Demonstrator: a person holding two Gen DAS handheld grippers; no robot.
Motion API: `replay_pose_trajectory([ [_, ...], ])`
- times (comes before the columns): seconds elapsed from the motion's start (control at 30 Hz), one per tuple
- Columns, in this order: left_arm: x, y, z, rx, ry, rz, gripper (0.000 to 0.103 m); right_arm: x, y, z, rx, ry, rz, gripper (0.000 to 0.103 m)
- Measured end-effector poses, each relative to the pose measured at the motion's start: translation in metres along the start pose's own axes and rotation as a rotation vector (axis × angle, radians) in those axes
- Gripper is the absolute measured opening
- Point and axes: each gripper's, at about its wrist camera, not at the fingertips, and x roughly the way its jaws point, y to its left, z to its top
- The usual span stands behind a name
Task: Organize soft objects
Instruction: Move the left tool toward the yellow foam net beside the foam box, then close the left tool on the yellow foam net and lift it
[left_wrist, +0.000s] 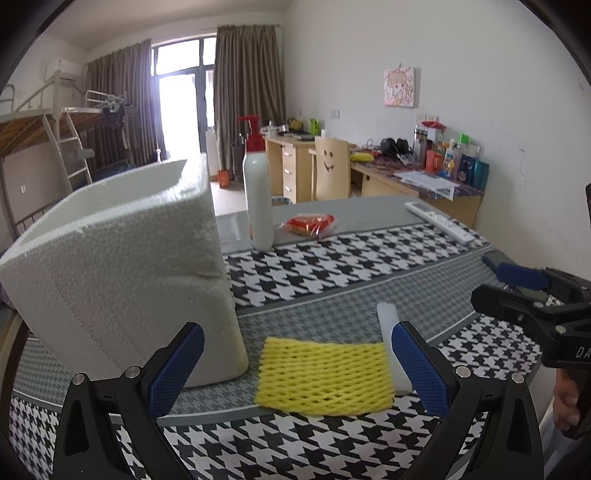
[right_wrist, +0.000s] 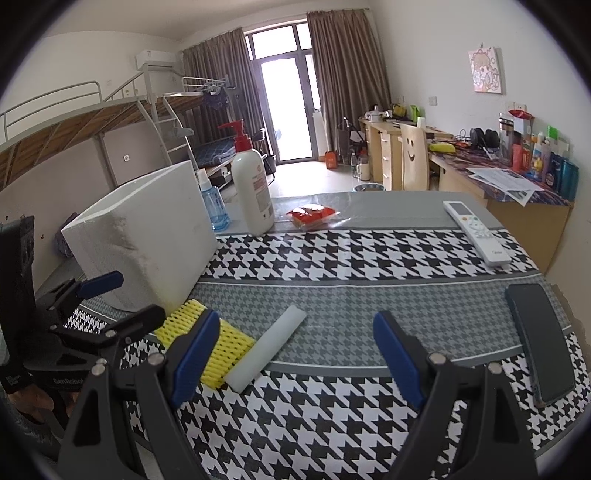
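A yellow foam net (left_wrist: 325, 374) lies flat on the houndstooth tablecloth, with a white foam strip (left_wrist: 392, 349) along its right edge. A white foam box (left_wrist: 122, 273) stands open-topped just left of them. My left gripper (left_wrist: 297, 369) is open, low over the table, its fingers either side of the net. My right gripper (right_wrist: 295, 354) is open and empty, with the white strip (right_wrist: 267, 349) and yellow net (right_wrist: 221, 343) at its left finger. The right gripper also shows in the left wrist view (left_wrist: 524, 291), and the left gripper in the right wrist view (right_wrist: 110, 299).
A white pump bottle (right_wrist: 253, 188), a blue spray bottle (right_wrist: 212, 201) and a red snack packet (right_wrist: 314, 216) stand at the table's far side. A remote (right_wrist: 476, 232) and a dark phone (right_wrist: 539, 336) lie on the right. Desks and a chair (right_wrist: 413, 155) are beyond.
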Motion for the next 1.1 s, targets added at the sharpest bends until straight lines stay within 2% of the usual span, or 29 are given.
replay_pose_trajectory([
  [0.17,0.007,0.000,-0.007,-0.006,0.029,0.015,0.102,0.007,0.002,-0.003,-0.010,0.018,0.011,0.088],
  [0.4,0.017,0.002,-0.013,-0.024,0.097,-0.012,0.102,0.017,0.005,-0.006,-0.021,0.040,0.013,0.088],
  [1.1,0.043,0.005,-0.023,-0.037,0.204,-0.017,0.098,0.046,0.006,-0.010,-0.021,0.132,0.028,0.088],
])
